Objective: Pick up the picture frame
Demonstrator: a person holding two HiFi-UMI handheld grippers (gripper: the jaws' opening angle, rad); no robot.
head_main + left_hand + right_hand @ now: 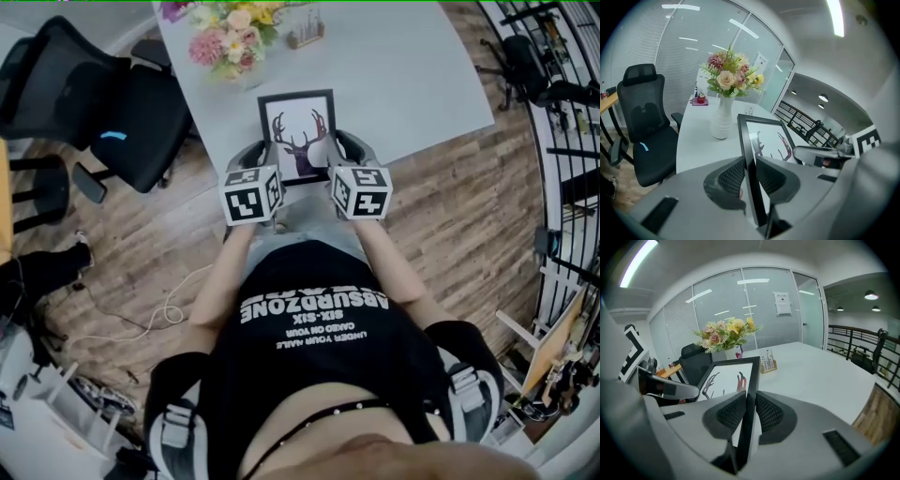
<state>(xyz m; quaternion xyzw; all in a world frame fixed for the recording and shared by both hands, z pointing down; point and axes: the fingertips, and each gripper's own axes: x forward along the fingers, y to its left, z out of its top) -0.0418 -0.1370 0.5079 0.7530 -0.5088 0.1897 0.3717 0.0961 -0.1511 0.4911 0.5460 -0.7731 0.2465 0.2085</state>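
Head view: black rectangular picture frame [298, 131] with deer print at the near edge of the pale grey table [412, 75], long axis pointing away from the body, left gripper [249, 159] and right gripper [347, 153] flanking it. Left gripper view: jaws clamped on the left rail. Right gripper view: same pinch on the right rail, so likely straight up, evenly.

1. Head view, centre: the frame's [298, 127] lower corners are hidden behind the left gripper [257, 155] and right gripper [339, 148].
2. Top edge: the flowers [230, 36] are cut off.
3. Right gripper view, upper middle: the notice's [783, 303] print is too small to read.
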